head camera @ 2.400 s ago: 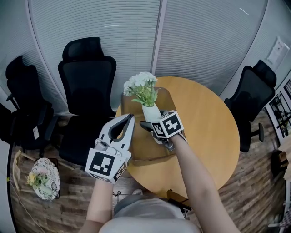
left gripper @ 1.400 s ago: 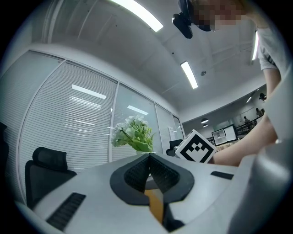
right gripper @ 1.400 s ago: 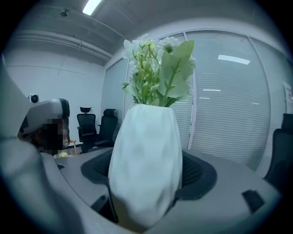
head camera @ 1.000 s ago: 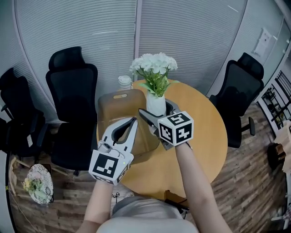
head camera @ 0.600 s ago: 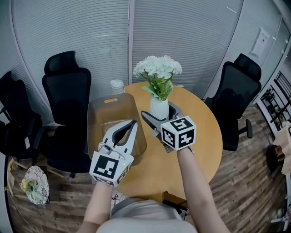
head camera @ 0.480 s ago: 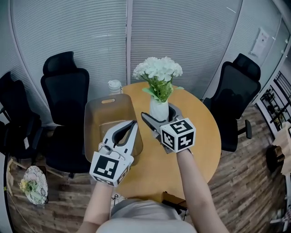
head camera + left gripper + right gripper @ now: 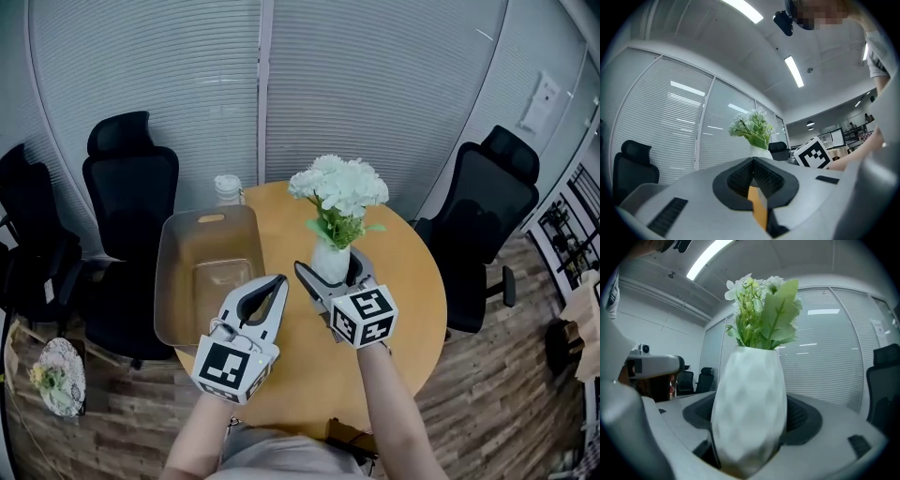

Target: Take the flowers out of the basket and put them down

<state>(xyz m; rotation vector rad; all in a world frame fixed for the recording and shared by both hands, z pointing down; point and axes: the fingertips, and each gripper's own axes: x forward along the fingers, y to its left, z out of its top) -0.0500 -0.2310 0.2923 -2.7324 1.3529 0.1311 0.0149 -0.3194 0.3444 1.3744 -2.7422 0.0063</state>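
Grips the white vase (image 7: pixel 331 253) of flowers (image 7: pixel 342 187) upright in the right gripper (image 7: pixel 330 267), outside the basket (image 7: pixel 167 281) and to its right over the bare round table (image 7: pixel 412 281), so probably needs only straight lowering; left gripper (image 7: pixel 278 281) pressed together, empty, beside the basket.

You are in an office meeting room: black swivel chairs (image 7: pixel 129 192) ring a round wooden table (image 7: pixel 412 291), slatted blinds (image 7: pixel 375 84) cover the glass partitions behind it, and strip lights (image 7: pixel 793 71) cross the ceiling.
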